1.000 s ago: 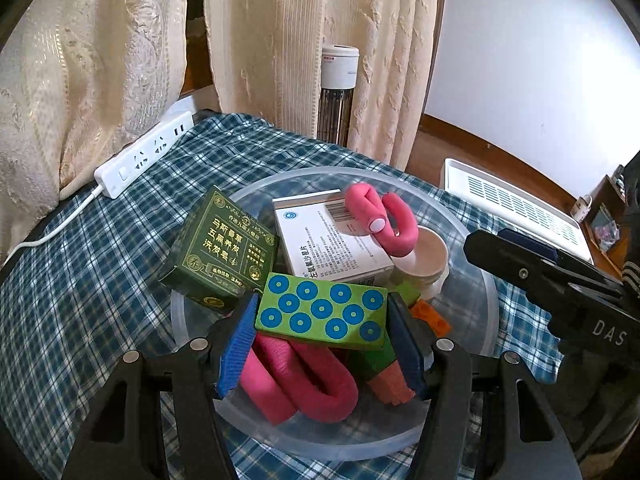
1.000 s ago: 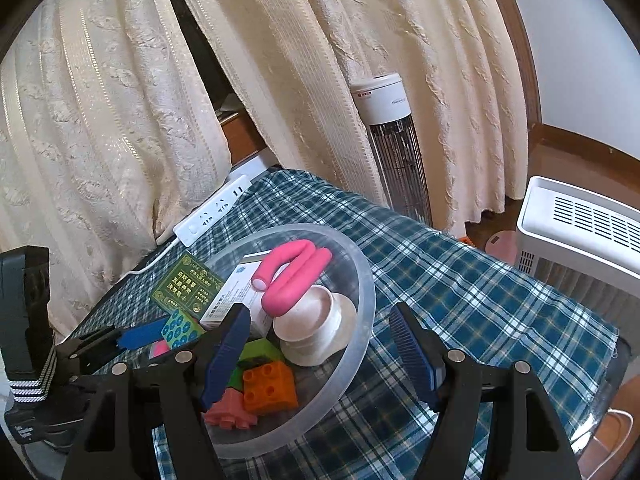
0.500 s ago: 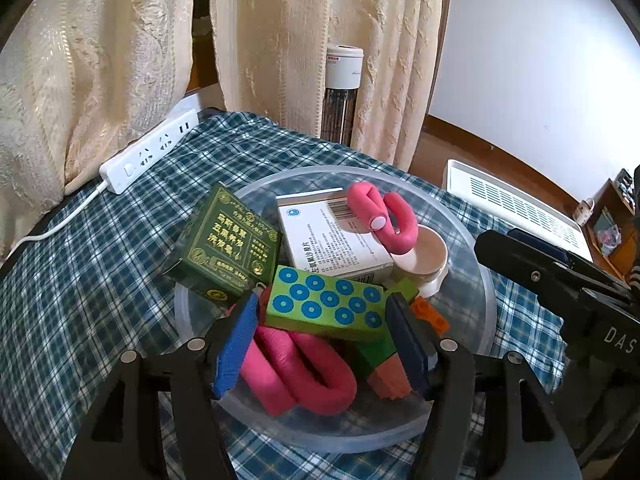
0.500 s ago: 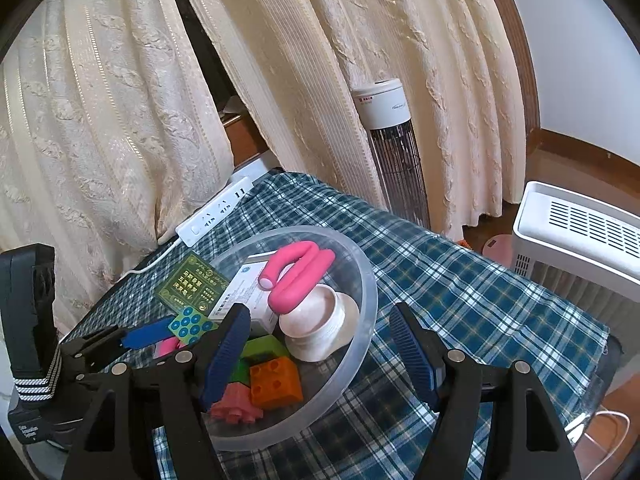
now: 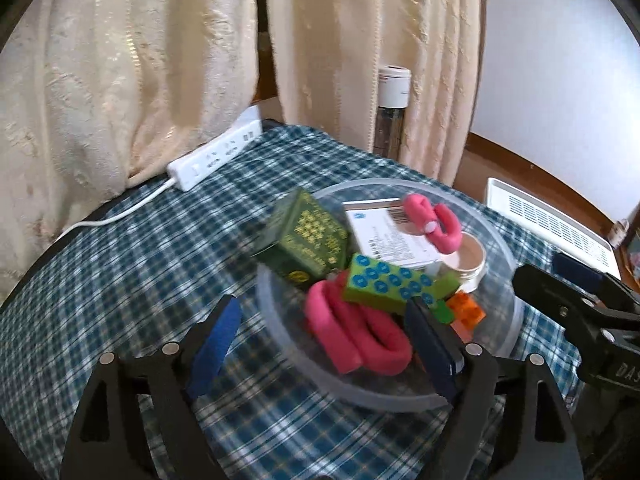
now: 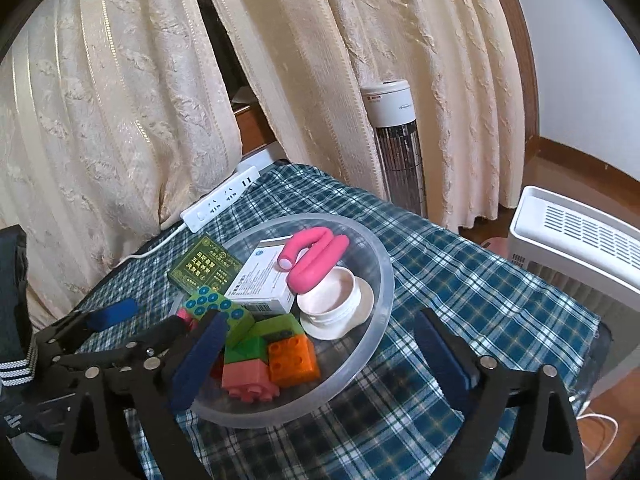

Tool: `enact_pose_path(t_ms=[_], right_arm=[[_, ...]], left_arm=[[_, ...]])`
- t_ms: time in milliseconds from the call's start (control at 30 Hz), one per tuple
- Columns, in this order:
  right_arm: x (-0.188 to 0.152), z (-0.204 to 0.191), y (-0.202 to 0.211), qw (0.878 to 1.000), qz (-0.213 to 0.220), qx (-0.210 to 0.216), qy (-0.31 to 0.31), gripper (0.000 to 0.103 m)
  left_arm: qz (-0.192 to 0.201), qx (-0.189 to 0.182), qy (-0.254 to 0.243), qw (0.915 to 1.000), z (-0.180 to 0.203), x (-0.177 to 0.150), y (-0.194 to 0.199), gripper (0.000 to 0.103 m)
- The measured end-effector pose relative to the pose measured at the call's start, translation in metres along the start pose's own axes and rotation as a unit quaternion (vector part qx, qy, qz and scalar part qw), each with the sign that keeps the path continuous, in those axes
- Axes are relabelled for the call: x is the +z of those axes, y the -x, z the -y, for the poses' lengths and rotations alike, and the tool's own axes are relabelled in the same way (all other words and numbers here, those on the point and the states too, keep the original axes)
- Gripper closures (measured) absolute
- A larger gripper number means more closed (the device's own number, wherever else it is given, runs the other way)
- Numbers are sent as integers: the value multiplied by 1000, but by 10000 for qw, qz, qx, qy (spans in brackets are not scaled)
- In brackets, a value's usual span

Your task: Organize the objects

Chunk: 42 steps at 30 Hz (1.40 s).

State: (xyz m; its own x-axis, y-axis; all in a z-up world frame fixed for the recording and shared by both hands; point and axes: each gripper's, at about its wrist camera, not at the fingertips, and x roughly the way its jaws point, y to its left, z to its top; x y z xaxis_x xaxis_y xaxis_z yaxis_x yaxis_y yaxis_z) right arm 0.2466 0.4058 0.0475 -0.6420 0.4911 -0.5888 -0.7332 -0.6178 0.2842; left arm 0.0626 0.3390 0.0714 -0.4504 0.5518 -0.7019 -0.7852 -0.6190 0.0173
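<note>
Both my grippers opening over the clear round plastic bowl [image 5: 505, 248].
Green blue-dotted box [image 5: 384, 285] lies free beyond my left gripper [image 5: 326, 340]; right gripper [image 6: 324, 354] straddles the bowl's rim, empty; blue plaid tablecloth [image 5: 152, 256], cream curtains [image 5: 120, 60].

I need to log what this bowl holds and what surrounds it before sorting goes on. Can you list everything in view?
bowl: one, clear plastic, on the checked cloth
dark green box: one, leaning on the bowl's far-left rim
white box: one, in the bowl
dotted green box: one, green with blue dots, lying on the pile
pink foam loops: two, one on the white box, one under the dotted box
white cup: one, in the bowl
toy bricks: green, orange, pink, near side of the bowl
power strip: one, white, by the curtains
curtains: cream, behind
tower heater: one, white-topped
white appliance: one, on the floor
left gripper: jaws opening, nothing gripped
right gripper: jaws opening, empty
</note>
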Motion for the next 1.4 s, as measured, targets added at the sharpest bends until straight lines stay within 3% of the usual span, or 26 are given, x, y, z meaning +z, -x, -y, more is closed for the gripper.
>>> enact_pose_path(t_ms=[400,633,767,1067,1400], right_arm=[[-17,-37,28,9956,306,-609,644,0],[-33,-47,40,9946,233,-702,729,0],[-40,-52,45,9943,213,-732,749,0],[-47,-59,51,9931,175,-839,796,0],[-50,-50,50,9929,105,-965,691,0]], left_arm=[[137,468,382,9981,-24,-15,35,15],[-104,-153,492,9986,-28,-28,45,14],[-177,-345,474,9981,-26,-34,49,6],[-289,-102,327,9990,-25,-40,52,1],[-291,-121,343,9989,-25,-44,49,1]])
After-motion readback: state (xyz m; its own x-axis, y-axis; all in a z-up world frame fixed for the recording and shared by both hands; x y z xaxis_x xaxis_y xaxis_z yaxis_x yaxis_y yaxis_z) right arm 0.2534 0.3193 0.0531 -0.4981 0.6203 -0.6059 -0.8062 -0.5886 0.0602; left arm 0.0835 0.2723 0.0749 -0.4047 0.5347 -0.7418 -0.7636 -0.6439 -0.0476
